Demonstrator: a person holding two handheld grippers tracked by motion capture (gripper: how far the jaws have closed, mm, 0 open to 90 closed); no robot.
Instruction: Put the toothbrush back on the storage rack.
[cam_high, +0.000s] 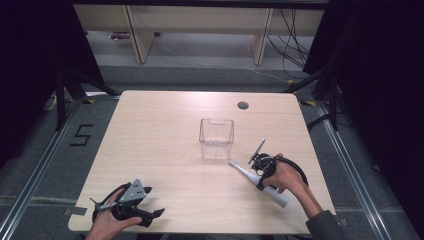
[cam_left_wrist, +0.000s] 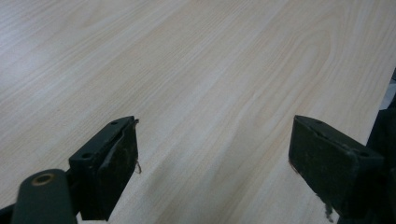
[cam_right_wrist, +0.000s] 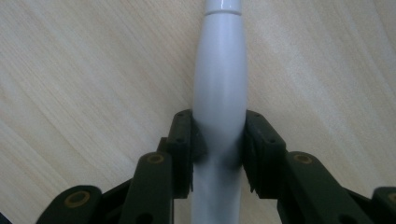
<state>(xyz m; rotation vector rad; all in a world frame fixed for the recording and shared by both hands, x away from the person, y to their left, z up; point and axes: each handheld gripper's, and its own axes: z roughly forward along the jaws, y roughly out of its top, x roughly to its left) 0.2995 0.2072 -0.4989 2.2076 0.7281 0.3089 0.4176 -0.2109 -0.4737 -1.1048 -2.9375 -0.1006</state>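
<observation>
A long white tapered wand (cam_high: 252, 179) lies slanted on the wooden table (cam_high: 165, 135), just in front and to the right of a clear plastic box (cam_high: 216, 138). My right gripper (cam_high: 260, 184) is shut on the wand's middle. In the right gripper view both black pads press the white wand (cam_right_wrist: 219, 93) from either side, and the wand runs on up past the top edge. My left gripper (cam_high: 156, 214) rests at the table's front left, open. In the left gripper view its fingers (cam_left_wrist: 109, 163) stand wide apart over bare wood (cam_left_wrist: 196, 70).
The clear box stands upright near the table's middle. A round cable hole (cam_high: 243, 105) sits at the back right of the tabletop. Dark floor, cables and shelf legs lie beyond the far edge. The table's front edge is close under the left hand.
</observation>
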